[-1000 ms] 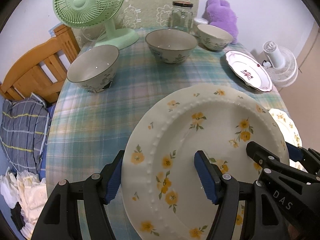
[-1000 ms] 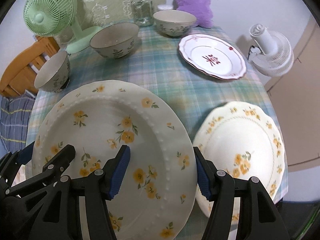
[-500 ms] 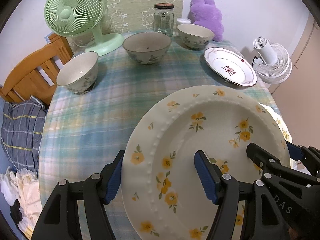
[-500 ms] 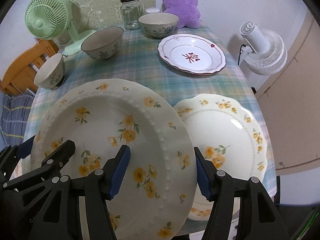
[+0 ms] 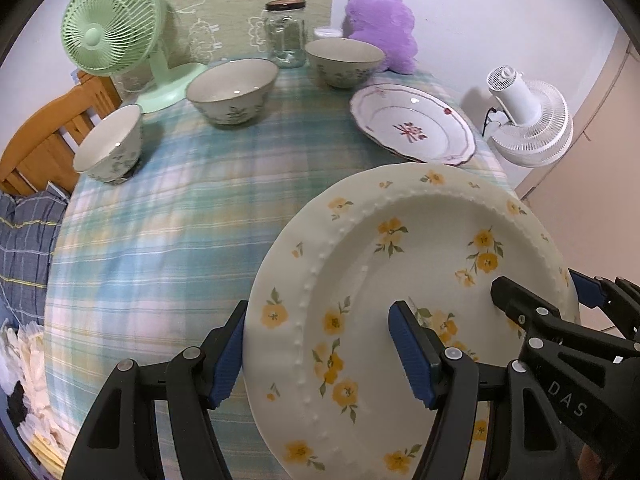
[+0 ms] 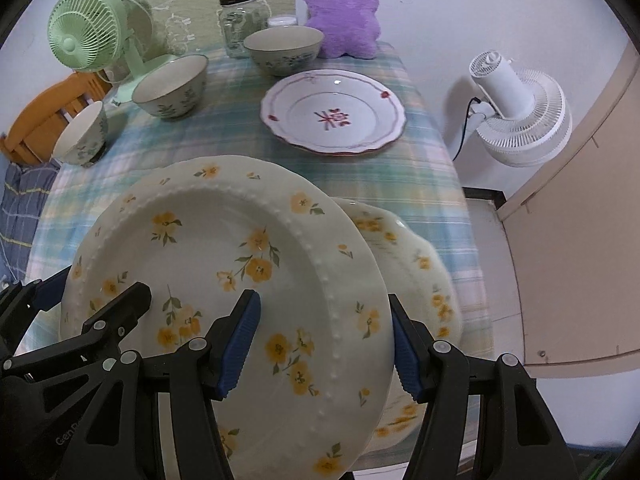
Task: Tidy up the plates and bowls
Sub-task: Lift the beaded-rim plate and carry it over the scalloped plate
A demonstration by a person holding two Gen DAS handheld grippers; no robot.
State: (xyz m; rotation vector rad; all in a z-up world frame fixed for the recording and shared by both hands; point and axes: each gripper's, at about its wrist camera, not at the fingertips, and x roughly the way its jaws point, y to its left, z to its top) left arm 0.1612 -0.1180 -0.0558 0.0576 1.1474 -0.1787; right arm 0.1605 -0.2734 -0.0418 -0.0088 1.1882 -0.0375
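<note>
1. Yellow-flowered beaded plate (image 5: 404, 280) fills the lower right of the left wrist view and the lower centre of the right wrist view (image 6: 224, 280). It is held up off the checked tablecloth (image 5: 168, 224), tilted.
2. Left gripper (image 5: 320, 350): clenched on the plate's left rim, one blue pad under the edge, the other on the inner face.
3. Right gripper (image 6: 324, 342): clenched on the plate's right rim, pads either side of the beaded edge.
4. Scalloped yellow-flowered plate (image 6: 416, 264): lies flat on the cloth, lower right of the right wrist view, partly hidden under the held plate's right edge. Cannot tell if the two touch.
5. Red-patterned plate (image 6: 332, 114): flat, upper centre of the right wrist view, apart from the yellow ones.
6. Three floral bowls: small one (image 5: 110, 144) at centre left, middle one (image 5: 232, 90), far one (image 5: 344, 60), all upright and separate.
7. Top of frame: glass jar (image 5: 286, 34), purple plush toy (image 5: 380, 26), green fan (image 5: 114, 34).
8. White fan (image 6: 520, 116) stands off the table at the right edge.
</note>
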